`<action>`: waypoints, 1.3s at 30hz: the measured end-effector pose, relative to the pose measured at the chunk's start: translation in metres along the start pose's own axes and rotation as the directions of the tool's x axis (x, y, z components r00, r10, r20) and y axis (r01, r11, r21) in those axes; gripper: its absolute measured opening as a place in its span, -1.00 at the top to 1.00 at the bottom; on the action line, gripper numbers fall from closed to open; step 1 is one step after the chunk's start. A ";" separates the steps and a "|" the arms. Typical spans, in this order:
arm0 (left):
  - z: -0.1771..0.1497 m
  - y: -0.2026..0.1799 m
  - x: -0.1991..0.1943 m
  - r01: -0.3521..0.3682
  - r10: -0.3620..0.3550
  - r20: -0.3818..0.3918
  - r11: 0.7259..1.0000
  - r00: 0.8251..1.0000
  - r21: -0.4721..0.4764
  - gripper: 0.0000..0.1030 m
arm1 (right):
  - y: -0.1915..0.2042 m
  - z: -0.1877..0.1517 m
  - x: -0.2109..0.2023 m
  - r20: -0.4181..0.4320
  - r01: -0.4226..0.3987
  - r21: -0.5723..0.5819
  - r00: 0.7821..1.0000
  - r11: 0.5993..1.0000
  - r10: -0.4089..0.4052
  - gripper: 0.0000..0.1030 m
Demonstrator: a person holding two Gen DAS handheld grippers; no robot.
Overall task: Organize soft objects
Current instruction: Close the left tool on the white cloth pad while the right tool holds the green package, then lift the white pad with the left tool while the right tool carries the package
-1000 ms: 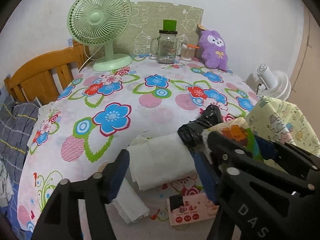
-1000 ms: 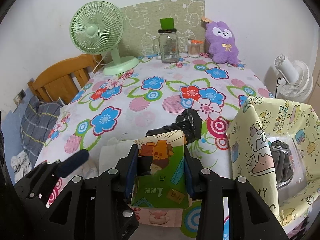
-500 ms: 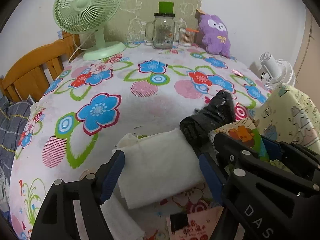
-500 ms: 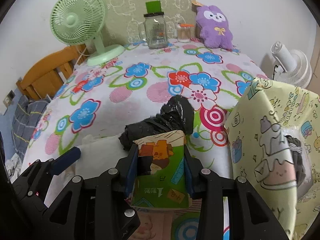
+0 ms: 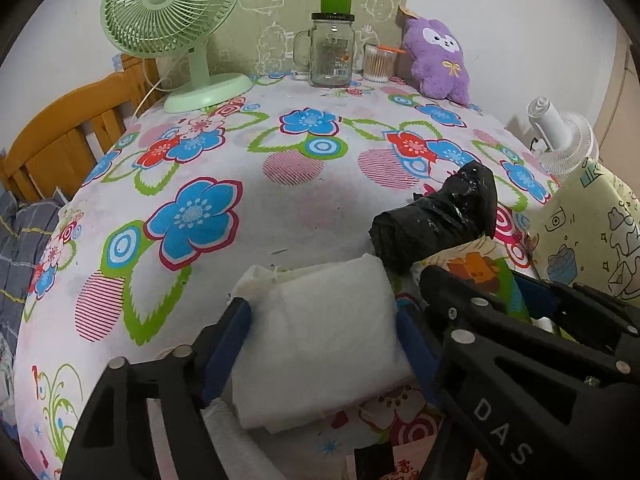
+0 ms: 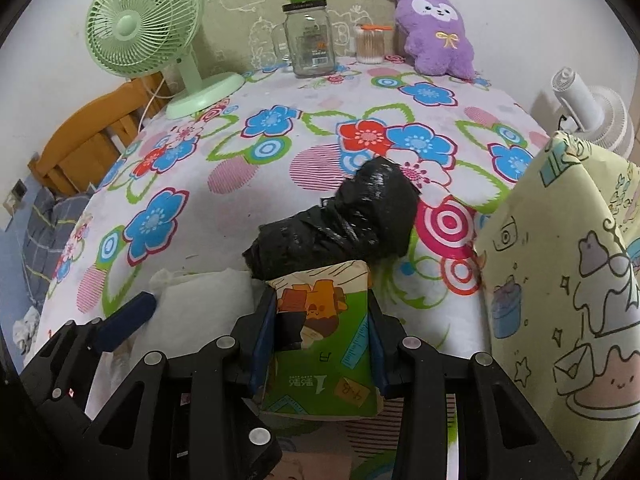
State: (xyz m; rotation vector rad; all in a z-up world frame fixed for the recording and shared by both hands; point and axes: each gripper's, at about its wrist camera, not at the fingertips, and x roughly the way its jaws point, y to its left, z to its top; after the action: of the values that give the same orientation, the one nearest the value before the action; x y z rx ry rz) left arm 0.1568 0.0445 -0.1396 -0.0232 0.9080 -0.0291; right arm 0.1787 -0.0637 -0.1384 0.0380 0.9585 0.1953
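Both grippers have advanced toward frame centre since 1.0 s ago. Left gripper [image 5: 322, 330] straddles white pad [image 5: 320, 336], contact unclear; right gripper [image 6: 322, 332] clamps green packet [image 6: 324, 344] below black bundle [image 6: 340, 224]

Even, soft indoor light; glints on the black plastic bag [image 6: 340, 224]; fisheye bending and dark corners from 12 to 12 o'clock.

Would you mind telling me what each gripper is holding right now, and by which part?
The right gripper clamps the green tissue pack by its two long sides. The left gripper straddles the white folded cloth; a firm grip cannot be told.
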 end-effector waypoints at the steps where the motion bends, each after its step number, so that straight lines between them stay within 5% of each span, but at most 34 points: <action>1: 0.000 0.001 -0.001 -0.003 0.003 0.001 1.000 1.000 -0.001 -0.22 | 0.001 0.000 0.000 0.001 -0.005 -0.002 1.000 1.000 0.005 0.17; 4: -0.001 0.002 -0.004 -0.003 0.003 0.004 1.000 1.000 -0.001 0.18 | 0.004 -0.001 -0.001 0.001 -0.017 -0.007 1.000 1.000 0.017 0.17; 9: -0.003 0.002 -0.009 0.007 -0.007 0.003 1.000 1.000 -0.008 0.49 | 0.006 -0.002 -0.007 0.006 -0.025 -0.007 1.000 1.000 0.025 0.16; 39: 0.005 -0.010 -0.100 -0.005 0.009 0.171 1.000 0.985 -0.022 0.52 | 0.017 0.001 -0.104 0.181 -0.044 -0.075 0.982 0.996 0.057 0.16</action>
State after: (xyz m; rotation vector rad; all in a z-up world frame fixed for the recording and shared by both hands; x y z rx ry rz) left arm 0.0986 0.0383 -0.0572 -0.0420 0.7369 -0.0107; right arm 0.1194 -0.0661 -0.0516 0.0151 0.7669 0.2674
